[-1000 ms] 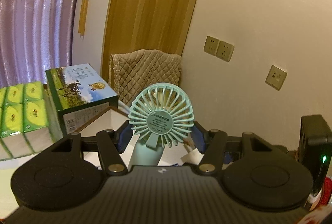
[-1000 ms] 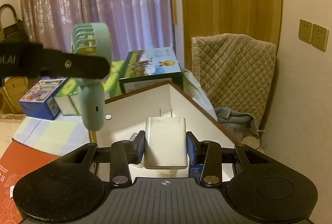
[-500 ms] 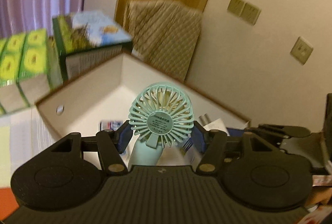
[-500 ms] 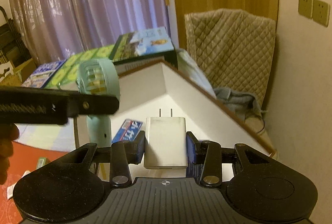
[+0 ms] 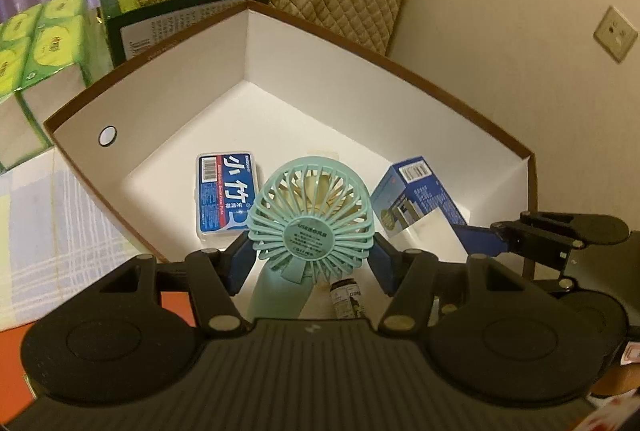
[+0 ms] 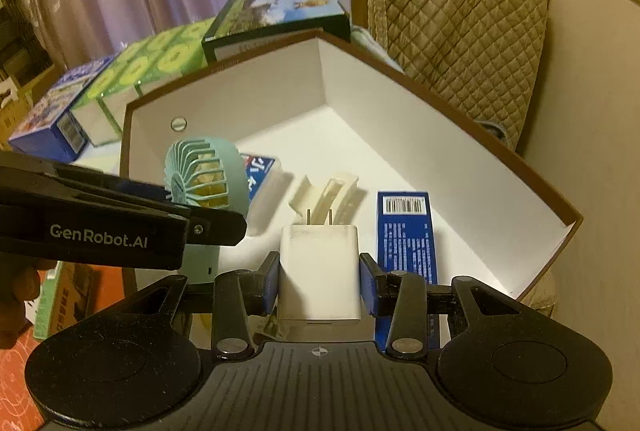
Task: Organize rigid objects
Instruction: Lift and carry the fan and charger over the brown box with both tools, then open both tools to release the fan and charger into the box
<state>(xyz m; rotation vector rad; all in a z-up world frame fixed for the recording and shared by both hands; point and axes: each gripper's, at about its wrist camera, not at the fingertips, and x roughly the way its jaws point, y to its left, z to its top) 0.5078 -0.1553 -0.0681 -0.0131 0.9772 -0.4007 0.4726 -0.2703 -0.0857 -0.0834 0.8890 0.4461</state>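
Both claws angled down over the box [image 5: 500, 141], each gripping.

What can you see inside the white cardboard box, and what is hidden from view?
Inside the white box lie a blue floss case, a cream plastic piece and a blue carton. The teal fan and white charger cover the near floor.

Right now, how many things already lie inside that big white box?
4 visible: a floss case at left, a cream plastic piece mid-floor, a blue carton at right, a small bottle nearest. More may be hidden.
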